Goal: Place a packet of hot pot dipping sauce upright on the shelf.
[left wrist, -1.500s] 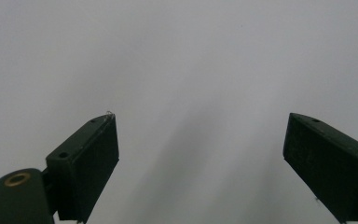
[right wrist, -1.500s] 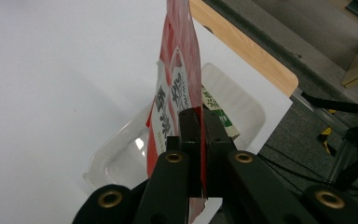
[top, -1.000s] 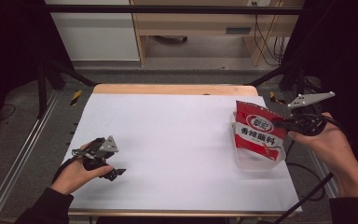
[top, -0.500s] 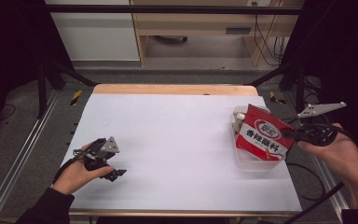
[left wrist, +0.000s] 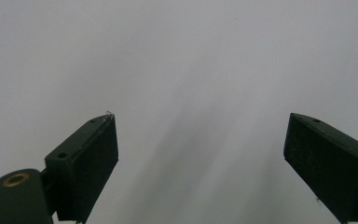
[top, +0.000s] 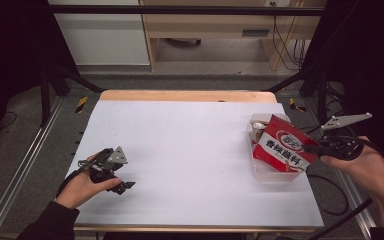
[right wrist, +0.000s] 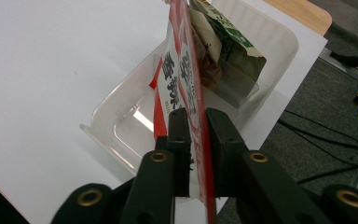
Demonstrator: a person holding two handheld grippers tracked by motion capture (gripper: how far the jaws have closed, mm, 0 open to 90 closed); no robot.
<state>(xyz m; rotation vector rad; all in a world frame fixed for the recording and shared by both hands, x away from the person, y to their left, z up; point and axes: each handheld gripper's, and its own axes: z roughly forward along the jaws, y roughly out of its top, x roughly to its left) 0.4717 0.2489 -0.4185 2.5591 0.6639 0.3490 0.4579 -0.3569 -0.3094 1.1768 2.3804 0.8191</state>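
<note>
Red glossy flat packet [right wrist: 186,70] in ribbed clear plastic tub [right wrist: 242,42], right gripper [right wrist: 196,140] jaws just easing apart around it, left gripper [left wrist: 200,154] jaws spread.

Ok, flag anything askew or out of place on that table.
The red sachet stands tilted on edge in the clear tray, sticking up above the rim, between the right gripper's just-loosened jaws. Another packet lies behind it.

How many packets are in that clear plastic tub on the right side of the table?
2 visible. A red packet stands on edge in the clear tub, between the right claw pads. A paler packet sits behind it, toward the tub's far end. More may be hidden behind them.
</note>
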